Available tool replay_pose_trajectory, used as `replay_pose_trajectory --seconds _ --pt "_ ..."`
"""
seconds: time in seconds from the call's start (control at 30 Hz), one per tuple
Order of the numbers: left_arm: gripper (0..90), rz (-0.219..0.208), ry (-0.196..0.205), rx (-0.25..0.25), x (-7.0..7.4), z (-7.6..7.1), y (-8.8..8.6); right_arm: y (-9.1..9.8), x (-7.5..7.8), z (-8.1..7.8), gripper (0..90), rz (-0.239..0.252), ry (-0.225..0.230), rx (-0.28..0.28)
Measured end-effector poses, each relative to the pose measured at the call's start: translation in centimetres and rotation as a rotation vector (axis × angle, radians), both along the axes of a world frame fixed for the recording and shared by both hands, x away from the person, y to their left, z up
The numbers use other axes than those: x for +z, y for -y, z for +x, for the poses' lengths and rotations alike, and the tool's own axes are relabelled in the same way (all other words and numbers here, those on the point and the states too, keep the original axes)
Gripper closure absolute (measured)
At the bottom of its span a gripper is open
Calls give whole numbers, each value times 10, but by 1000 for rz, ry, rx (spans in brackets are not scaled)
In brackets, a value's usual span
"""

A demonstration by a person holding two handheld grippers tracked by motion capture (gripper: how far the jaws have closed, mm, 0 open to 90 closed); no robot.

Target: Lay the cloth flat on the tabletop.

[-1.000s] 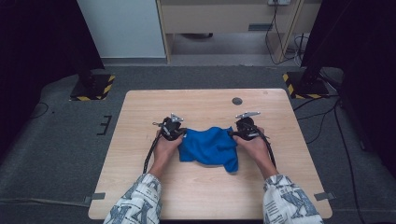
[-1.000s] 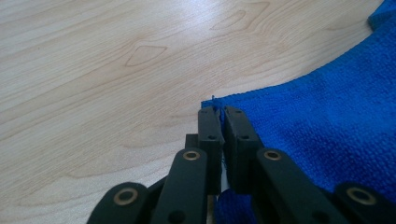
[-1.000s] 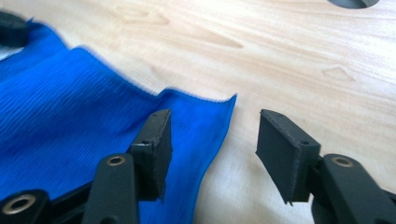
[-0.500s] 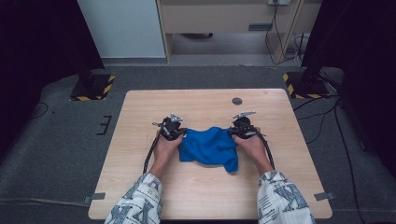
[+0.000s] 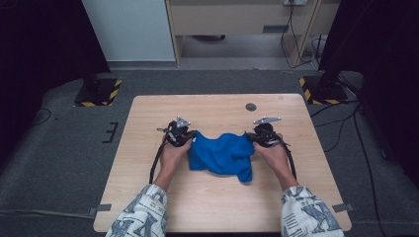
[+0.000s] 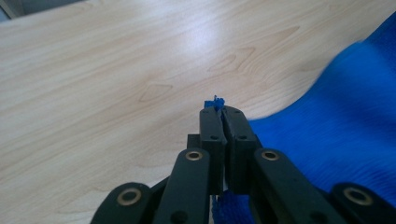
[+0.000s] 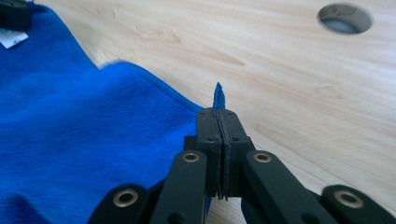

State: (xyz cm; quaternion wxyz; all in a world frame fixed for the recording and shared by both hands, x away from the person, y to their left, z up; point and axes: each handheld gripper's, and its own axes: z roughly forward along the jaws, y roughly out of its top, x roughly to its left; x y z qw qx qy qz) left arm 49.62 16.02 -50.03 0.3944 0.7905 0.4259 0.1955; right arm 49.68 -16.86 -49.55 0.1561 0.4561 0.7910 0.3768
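Grey carpet (image 5: 59, 163) is lying all around a light wooden table (image 5: 217, 207) with a small round hole (image 5: 251, 106) near its far edge. On the middle of the table a soft blue cloth (image 5: 225, 154) is sitting in a crumpled heap, stretched a little between two hands. A person in sleeves with a black and white pattern (image 5: 143, 215) is reaching in from the near side. The left gripper (image 5: 184, 136) is holding the left edge of the cloth, and in the left gripper view its black jaws are pressed together with a bit of blue sticking out at the tips. The right gripper (image 5: 258, 136) is holding the right edge, and its jaws have just been closing and are now pinching a thin fold of the cloth.
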Motion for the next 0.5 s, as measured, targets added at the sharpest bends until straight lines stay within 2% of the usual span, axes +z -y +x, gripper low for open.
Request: replay_pose_trajectory --seconds 0.2,0.23,0.5 --pt "874 -30 41 -17 15 -6 -1 9 15 -7 892 48 42 -7" --pt "874 -29 48 -23 19 -7 -1 13 22 -11 892 64 56 -7" --pt "874 -45 75 -36 35 -13 -2 15 43 -17 893 68 91 0"
